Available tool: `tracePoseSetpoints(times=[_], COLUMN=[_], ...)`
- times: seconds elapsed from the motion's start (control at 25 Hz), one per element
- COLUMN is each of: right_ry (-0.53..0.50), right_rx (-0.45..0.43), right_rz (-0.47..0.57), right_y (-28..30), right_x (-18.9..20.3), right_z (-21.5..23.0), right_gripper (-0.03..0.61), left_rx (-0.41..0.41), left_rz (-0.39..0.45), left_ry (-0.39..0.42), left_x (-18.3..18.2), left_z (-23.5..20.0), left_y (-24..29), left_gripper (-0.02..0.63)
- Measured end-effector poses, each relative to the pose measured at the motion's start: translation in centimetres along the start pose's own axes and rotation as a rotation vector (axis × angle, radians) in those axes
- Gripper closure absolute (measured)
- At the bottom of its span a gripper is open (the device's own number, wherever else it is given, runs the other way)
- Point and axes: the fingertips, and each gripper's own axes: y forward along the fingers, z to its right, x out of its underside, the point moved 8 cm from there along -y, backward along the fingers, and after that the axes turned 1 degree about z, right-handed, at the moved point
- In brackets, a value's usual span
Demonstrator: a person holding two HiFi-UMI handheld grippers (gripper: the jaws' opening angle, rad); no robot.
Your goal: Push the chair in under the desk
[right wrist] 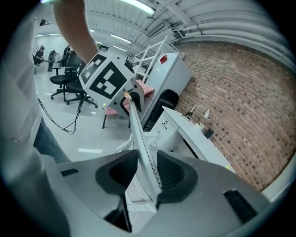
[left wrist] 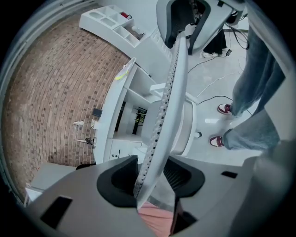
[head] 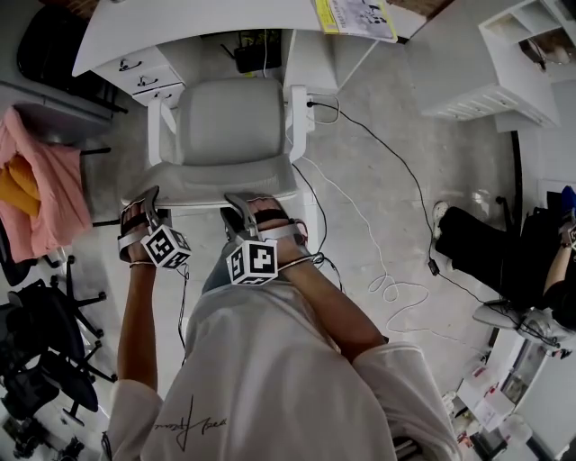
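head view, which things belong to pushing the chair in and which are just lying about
Job: chair, desk, left gripper, right gripper, both straddling the chair.
Lying about: pink cloth, floor cables, booklet on the desk, black office chairs.

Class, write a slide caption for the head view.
Left gripper and right gripper, jaws open, straddle the chair backrest before the desk.
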Motion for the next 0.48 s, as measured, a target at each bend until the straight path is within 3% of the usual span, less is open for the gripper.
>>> tracePoseSetpoints(times=[0.48], right_ry=[-0.017], right_rx=[0.039], right_rz=[-0.005], right_y=[1.3], right_x=[0.2], right_z=[1.4], right_gripper=[0.426], left_rx=[-0.007], left_rz=[0.086], left_ry=[0.056], left_x=[-0.1], left_z=[-1.4], left_y=[1.3], left_gripper=[0.453])
